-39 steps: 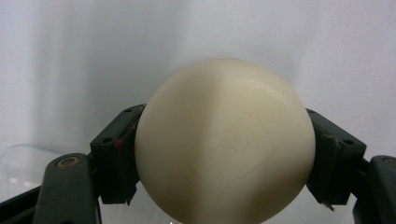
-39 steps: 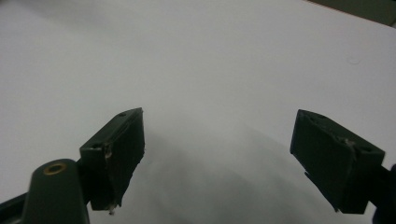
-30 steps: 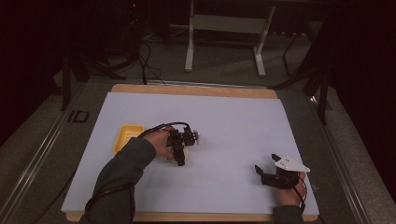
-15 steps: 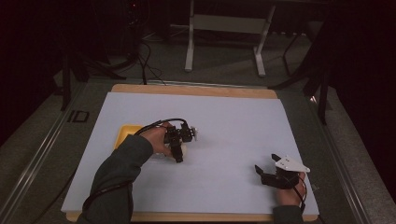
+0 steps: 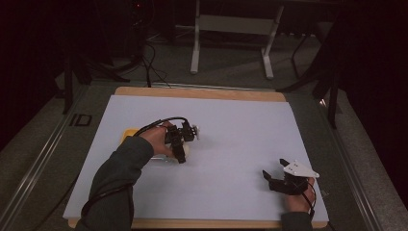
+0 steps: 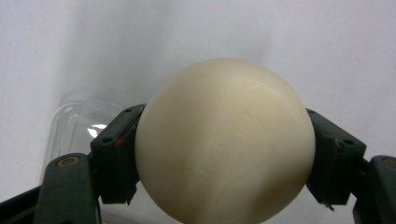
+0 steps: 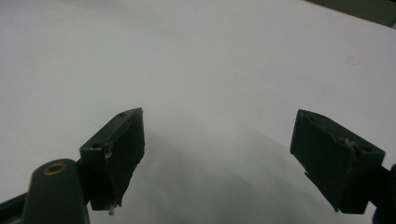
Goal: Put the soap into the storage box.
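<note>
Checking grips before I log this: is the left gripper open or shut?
Shut on the cream ball: in the left gripper view both black jaws of the left gripper press against the ball's sides.

One cream ball [image 6: 224,140], one clear container [image 6: 77,126], two hand-held grippers.

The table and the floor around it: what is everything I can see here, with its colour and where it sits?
Ball: one, cream, clamped between the left gripper's jaws.
Clear container: one, see-through, on the sheet just behind the ball.
Yellow thing: one, under the left hand; kind unclear.
Sheet: one, white, covering the table.
Table: one, wooden edge showing at the far side.
Metal stand: one, pale grey, on the floor beyond the table.
Cables: several, black, on the floor at far left.
Left gripper: one, black, left of centre.
Right gripper: one, black, open, near right corner.
</note>
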The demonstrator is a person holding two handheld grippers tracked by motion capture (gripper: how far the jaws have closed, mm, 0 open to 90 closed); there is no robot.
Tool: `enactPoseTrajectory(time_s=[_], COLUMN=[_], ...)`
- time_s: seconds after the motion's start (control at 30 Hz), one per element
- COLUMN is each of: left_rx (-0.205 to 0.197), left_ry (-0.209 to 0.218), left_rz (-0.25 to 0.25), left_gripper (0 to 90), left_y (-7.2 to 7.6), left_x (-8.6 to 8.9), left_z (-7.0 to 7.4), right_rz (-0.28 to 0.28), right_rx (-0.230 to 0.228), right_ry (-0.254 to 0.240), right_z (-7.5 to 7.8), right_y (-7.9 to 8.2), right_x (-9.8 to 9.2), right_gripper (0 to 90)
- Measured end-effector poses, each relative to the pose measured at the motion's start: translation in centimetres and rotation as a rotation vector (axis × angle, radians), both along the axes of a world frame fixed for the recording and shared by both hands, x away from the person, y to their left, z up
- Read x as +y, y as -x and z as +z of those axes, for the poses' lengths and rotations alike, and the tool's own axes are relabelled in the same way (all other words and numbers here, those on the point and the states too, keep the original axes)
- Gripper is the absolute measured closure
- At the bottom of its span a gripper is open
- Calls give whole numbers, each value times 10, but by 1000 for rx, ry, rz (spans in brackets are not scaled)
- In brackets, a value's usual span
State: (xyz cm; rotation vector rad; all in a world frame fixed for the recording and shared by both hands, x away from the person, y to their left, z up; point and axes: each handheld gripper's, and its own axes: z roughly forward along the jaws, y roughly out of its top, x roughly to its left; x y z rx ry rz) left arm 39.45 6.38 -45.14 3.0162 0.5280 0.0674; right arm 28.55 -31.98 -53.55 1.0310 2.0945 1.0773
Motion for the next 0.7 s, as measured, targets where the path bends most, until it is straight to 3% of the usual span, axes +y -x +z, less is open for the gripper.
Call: enactPoseTrajectory(time_s=[0.37,0.7], left_rx=[6,-18], left_ry=[12,26], left_rz=[37,64], left_gripper=[247,247], left_y=[-4,-7], left_x=[11,21], left_z=[5,12], right_rz=[0,0], right_rx=[1,1], right_ry=[0,4], right_z=[0,0], right_y=[0,0], right_x=[0,0], right_gripper=[177,177])
